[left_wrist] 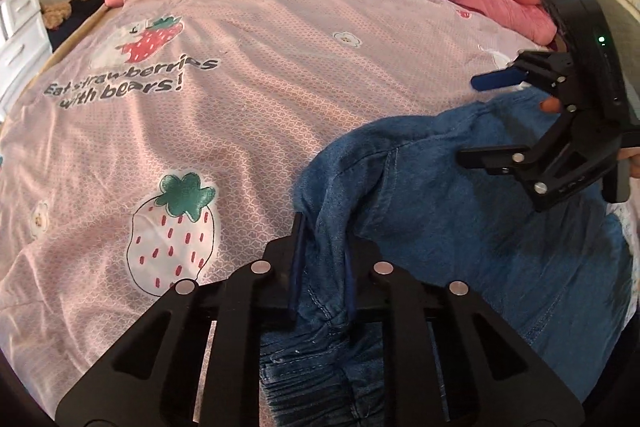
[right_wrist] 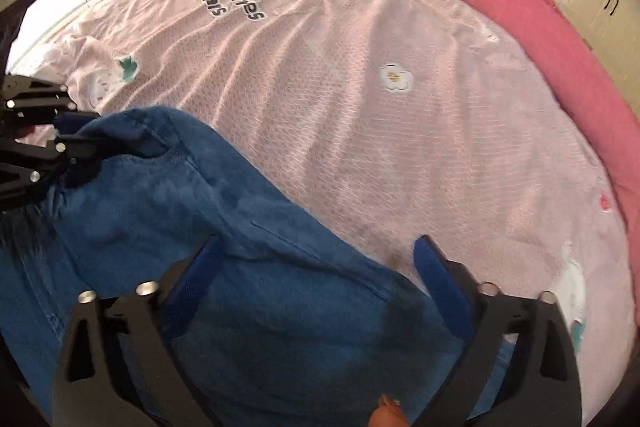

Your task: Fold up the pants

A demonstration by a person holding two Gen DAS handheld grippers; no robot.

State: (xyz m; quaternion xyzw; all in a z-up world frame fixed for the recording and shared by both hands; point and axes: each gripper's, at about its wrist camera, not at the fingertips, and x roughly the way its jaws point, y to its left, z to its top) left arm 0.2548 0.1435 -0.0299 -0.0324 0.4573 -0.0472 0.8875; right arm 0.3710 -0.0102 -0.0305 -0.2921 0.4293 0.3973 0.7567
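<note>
Left claw [left_wrist: 322, 267] clamped on the pants [left_wrist: 460, 227]; right claw [right_wrist: 320, 291] apart above them.
On the strawberry-print bed cover [left_wrist: 240, 127], the denim pants run from the left claw toward 2 o'clock. The right claw straddles the cloth at that far end without pinching it, so it is the nearer one to grasp there.

Pants [left_wrist: 460, 211] run past both views' lower edges
</note>
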